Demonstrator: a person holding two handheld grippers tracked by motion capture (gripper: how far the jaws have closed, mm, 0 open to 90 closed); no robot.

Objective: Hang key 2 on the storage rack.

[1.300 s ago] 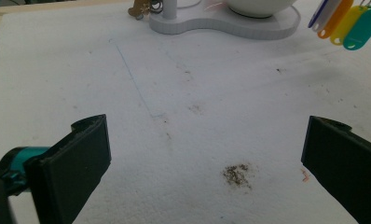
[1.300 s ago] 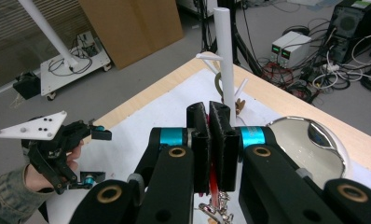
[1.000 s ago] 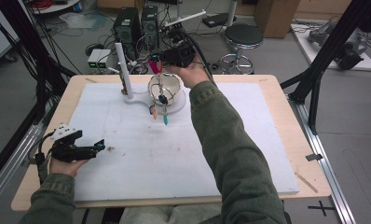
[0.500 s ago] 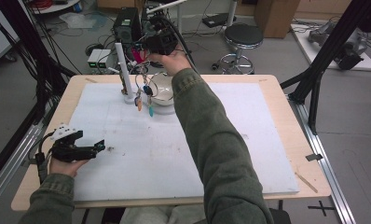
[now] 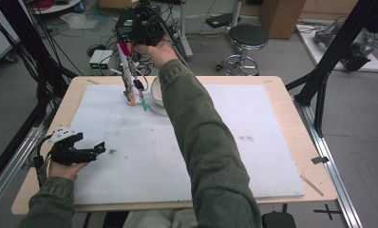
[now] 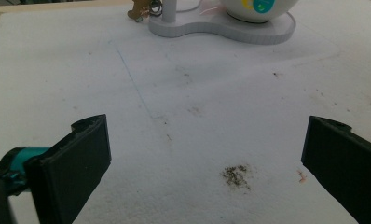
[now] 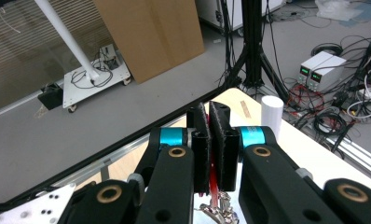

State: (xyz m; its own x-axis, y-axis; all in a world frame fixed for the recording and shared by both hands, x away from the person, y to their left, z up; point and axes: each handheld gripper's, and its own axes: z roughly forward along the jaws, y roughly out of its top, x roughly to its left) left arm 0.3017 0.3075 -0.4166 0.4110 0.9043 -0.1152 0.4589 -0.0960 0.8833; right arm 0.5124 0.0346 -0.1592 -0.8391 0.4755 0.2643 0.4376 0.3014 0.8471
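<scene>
Clearly a light, dangling catch

Held high at the far edge of the surface (image 5: 282,142): right tool (image 5: 146,31), jaws pressed nearly together on a thin red strip (image 7: 213,179). Below it, hanging loose beside the white post (image 5: 124,61) of a stand, a cluster of small trinkets (image 5: 135,90); exact link to the strip too small to tell. Probably featherweight, floppy, prone to swing and snag. Best pinched high on the strip, not on the charms. Left tool (image 5: 75,152) resting low, jaws wide apart, empty.
</scene>
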